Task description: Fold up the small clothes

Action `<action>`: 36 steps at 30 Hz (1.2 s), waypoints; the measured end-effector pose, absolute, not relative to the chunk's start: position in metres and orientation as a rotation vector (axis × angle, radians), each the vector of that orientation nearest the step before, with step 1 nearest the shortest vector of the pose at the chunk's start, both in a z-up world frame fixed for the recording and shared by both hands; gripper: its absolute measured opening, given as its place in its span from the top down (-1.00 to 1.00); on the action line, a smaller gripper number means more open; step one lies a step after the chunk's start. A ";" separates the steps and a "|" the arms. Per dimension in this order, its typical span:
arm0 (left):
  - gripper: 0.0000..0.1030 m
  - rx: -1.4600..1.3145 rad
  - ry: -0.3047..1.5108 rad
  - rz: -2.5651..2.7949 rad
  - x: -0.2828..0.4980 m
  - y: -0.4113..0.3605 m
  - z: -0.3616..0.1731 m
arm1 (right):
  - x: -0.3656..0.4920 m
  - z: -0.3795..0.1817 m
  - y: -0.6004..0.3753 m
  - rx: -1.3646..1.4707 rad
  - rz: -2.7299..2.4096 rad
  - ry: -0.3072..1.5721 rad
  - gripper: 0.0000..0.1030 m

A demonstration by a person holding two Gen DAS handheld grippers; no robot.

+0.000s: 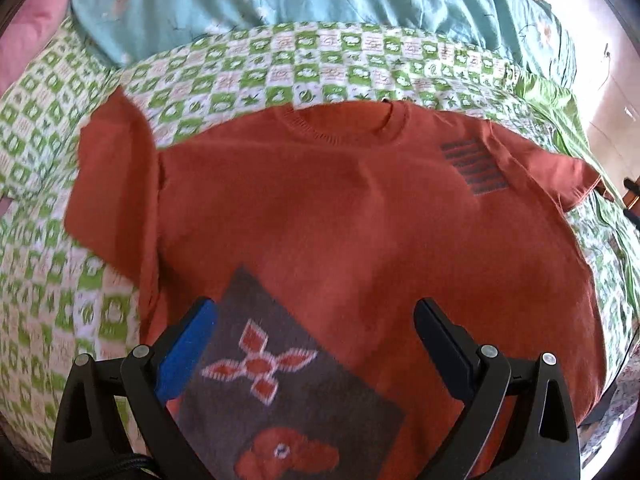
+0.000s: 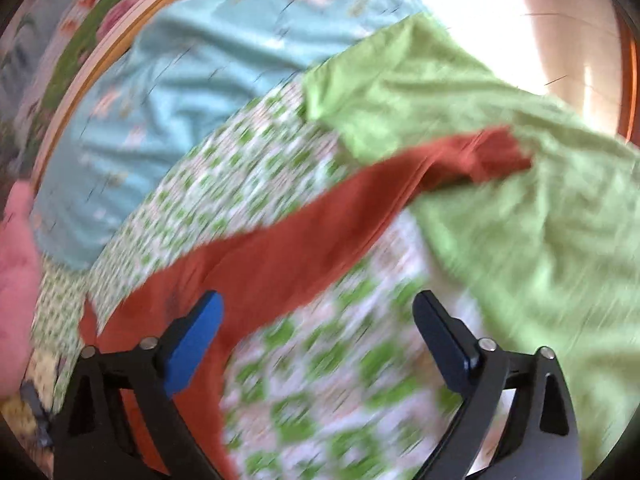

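- Lying flat on the green-checked bedsheet [image 1: 280, 64], the rust-orange T-shirt [image 1: 340, 208] faces up.
- Left gripper [image 1: 316, 320] jaws apart, above its hem.
- Right gripper [image 2: 316, 312] jaws apart, nothing held.

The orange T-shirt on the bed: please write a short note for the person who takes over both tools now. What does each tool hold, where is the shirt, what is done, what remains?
Left tool: open, nothing held, above the lower part of the orange T-shirt, over its dark printed patch.
Right tool: open, nothing held, over the green checked bedsheet beside the shirt's right edge; this view is blurred.
Shirt: spread flat, front up, collar away from you, both sleeves out.
Done: the shirt is laid out.
Left: no fold shows yet. Probably fold the sleeves and sides in, then fold it in half.
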State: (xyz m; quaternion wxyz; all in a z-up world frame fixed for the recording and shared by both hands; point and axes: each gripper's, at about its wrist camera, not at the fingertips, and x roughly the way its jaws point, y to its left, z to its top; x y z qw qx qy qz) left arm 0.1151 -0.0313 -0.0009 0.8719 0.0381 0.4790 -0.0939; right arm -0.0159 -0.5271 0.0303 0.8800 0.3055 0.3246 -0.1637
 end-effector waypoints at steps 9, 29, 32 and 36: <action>-0.93 0.091 1.018 -0.186 0.147 -0.047 -0.015 | 0.018 0.009 -0.660 0.778 -0.556 0.671 -0.32; -0.93 0.000 1.014 -0.241 0.144 -0.031 -0.018 | 0.096 0.046 -0.524 0.692 -0.082 0.637 0.87; -0.93 -0.043 1.010 -0.248 0.134 -0.015 -0.015 | 0.113 0.053 -0.440 0.675 0.141 0.655 0.87; -0.93 -0.105 1.007 -0.251 0.123 0.005 -0.014 | 0.134 0.044 -0.330 0.694 0.409 0.716 0.87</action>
